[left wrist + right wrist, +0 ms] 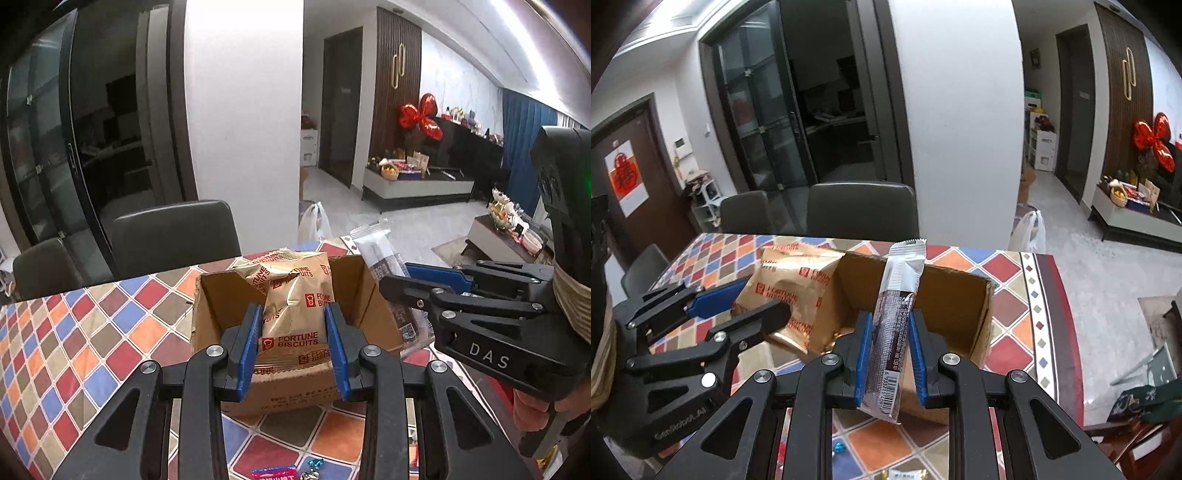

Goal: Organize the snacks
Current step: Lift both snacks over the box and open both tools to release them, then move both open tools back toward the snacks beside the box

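My left gripper (pixel 293 343) is shut on a gold Fortune Biscuits bag (pixel 295 295) and holds it over the left part of an open cardboard box (pixel 280 387). My right gripper (pixel 888 354) is shut on a long silver and dark snack bar packet (pixel 897 317), held upright over the box (pixel 964 295). The right gripper also shows at the right of the left wrist view (pixel 399 280), and the left gripper at the left of the right wrist view (pixel 753 299). The bag also shows there (pixel 798 291).
The box stands on a table with a coloured diamond-pattern cloth (pixel 74 332). Small wrapped sweets (pixel 310 469) lie near the front edge. Dark chairs (pixel 173 232) stand at the far side. The table's right edge (pixel 1056 314) drops to the floor.
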Action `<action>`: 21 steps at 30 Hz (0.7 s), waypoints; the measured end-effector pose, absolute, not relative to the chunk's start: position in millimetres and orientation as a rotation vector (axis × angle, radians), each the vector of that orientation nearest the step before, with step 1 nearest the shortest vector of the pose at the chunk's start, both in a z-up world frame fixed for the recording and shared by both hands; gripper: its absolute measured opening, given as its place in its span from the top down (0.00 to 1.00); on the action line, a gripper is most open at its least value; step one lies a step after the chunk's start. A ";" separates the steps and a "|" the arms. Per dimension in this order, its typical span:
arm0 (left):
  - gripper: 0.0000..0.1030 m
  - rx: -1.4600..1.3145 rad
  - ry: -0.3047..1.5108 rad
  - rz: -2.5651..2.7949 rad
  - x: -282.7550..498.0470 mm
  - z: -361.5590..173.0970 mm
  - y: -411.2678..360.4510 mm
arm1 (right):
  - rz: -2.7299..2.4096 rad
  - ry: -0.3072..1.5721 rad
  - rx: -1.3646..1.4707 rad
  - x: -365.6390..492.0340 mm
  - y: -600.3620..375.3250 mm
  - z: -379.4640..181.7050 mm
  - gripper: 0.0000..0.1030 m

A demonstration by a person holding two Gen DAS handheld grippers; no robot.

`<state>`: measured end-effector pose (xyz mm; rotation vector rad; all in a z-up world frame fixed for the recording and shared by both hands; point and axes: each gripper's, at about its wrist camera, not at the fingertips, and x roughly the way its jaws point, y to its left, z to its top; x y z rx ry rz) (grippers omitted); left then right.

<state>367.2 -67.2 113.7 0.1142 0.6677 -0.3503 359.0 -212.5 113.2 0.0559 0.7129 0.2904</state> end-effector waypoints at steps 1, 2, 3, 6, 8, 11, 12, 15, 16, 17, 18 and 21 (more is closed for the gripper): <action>0.67 0.119 0.670 -0.345 370.9 112.4 -69.2 | 0.282 0.718 0.059 363.0 -213.1 111.3 0.79; 0.66 0.122 0.672 -0.340 374.6 111.3 -71.2 | 0.275 0.725 0.062 367.7 -213.8 109.8 0.79; 0.66 0.125 0.674 -0.338 380.9 111.7 -70.9 | 0.269 0.728 0.064 370.7 -214.1 108.9 0.79; 0.65 0.133 0.674 -0.316 391.0 109.8 -74.7 | 0.241 0.727 0.050 380.5 -214.5 104.4 0.79; 0.57 0.157 0.666 -0.278 394.8 108.7 -76.0 | 0.219 0.720 0.042 384.6 -213.7 102.9 0.78; 0.40 0.158 0.642 -0.251 389.3 109.8 -72.1 | 0.191 0.721 0.022 386.5 -215.0 100.5 0.53; 0.40 0.156 0.636 -0.245 385.7 110.2 -70.6 | 0.180 0.715 0.019 384.9 -216.1 101.3 0.52; 0.40 0.156 0.622 -0.258 372.1 110.6 -67.7 | 0.168 0.705 0.034 374.5 -223.6 103.4 0.52; 0.40 0.156 0.612 -0.266 365.1 110.8 -67.9 | 0.165 0.704 0.042 371.9 -224.9 104.4 0.52; 0.40 0.159 0.607 -0.272 360.7 111.4 -68.8 | 0.162 0.699 0.056 365.8 -227.8 105.6 0.52; 0.40 0.163 0.603 -0.276 356.3 111.9 -70.0 | 0.161 0.695 0.066 361.5 -229.8 106.3 0.52; 0.40 0.178 0.578 -0.313 333.3 112.1 -76.8 | 0.173 0.686 0.109 344.5 -237.1 106.9 0.52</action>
